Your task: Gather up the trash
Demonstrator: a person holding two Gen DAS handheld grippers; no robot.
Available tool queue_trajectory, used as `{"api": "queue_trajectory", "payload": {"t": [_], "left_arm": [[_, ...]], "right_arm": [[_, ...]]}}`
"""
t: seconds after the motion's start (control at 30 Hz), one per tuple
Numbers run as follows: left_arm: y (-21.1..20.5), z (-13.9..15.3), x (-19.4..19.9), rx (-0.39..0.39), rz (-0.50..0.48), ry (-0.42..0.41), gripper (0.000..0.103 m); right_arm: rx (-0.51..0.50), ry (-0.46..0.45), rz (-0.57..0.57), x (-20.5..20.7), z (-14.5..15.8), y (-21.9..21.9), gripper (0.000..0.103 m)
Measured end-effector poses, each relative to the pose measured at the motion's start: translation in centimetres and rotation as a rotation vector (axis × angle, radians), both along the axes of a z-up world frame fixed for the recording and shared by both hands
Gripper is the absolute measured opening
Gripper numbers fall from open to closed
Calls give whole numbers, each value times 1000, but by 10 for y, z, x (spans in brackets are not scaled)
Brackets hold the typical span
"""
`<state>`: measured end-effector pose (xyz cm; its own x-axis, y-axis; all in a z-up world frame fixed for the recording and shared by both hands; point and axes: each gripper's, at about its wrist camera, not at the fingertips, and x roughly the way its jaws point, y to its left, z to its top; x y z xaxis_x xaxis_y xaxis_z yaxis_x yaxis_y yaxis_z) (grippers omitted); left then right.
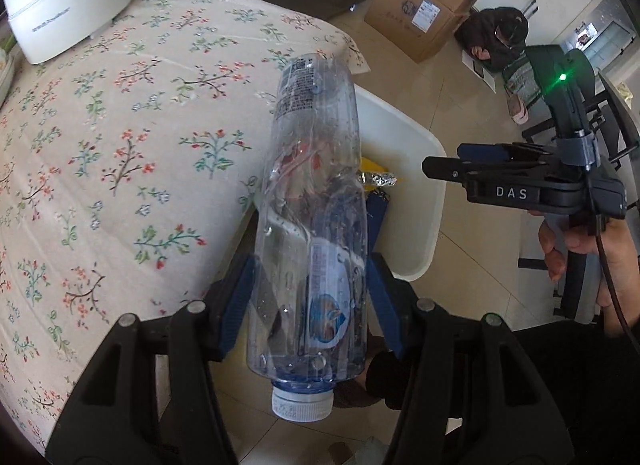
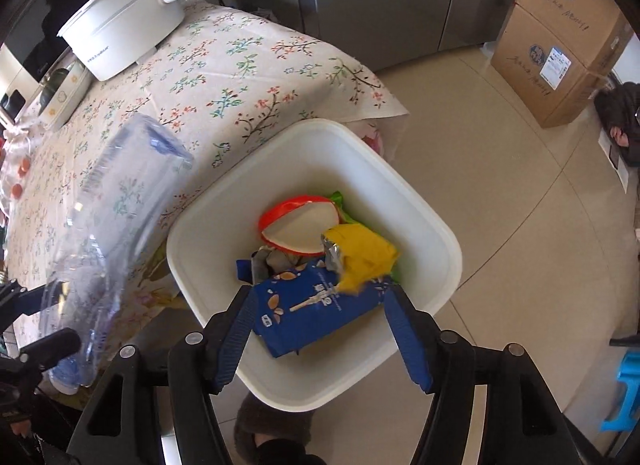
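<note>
My left gripper [image 1: 310, 285] pinches the bottle [image 1: 312, 225] at the counter [image 1: 120, 145] edge, seemingly beside the bin [image 2: 420, 217] rim — right gripper [image 2: 320, 329] hangs over it, jaws spread.

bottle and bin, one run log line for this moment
left gripper: shut on plastic bottle | right gripper: open, empty, over white bin | bin: holds wrappers

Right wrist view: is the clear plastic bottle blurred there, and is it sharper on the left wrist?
Right wrist view: the clear plastic bottle is smeared by motion blur, while the white rectangular trash bin stays sharp. Left wrist view: the bottle, clamped in the left gripper, is crisp, label print legible; fisheye bends the table edge.
</note>
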<state>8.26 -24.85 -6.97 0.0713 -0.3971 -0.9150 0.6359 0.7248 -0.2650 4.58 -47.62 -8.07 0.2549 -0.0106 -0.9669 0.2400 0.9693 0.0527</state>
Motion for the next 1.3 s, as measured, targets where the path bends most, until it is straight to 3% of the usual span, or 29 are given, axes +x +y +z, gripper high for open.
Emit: {"api": "queue_trajectory", "payload": {"t": [0.33,0.57,0.63,0.67,0.8,1.0,1.1,1.3], "left_arm": [[-58,-34,8,135,-67,99,60],[-72,-29,11,127,-89,23,63],[-68,-19,11,95,-85,3,76],[-65,-13,11,81,-82,-15,78],[-42,6,11,51,-58,-74,81],[21,34,-6,27,56,-197,94],[54,41,-17,46,135,-248,102],[121,46,-45,83,345,-314,102]], "right_arm": [[-5,14,-49,-12,-4,-21,68],[-3,2,-59,-17,1,-22,69],[-4,-6,-61,-17,3,-22,69],[-5,-11,-63,-17,4,-22,69],[4,-34,-62,-19,13,-18,69],[1,-87,-21,-24,33,7,74],[-7,-128,22,-28,46,31,81],[-8,-202,124,-48,71,95,91]]}}
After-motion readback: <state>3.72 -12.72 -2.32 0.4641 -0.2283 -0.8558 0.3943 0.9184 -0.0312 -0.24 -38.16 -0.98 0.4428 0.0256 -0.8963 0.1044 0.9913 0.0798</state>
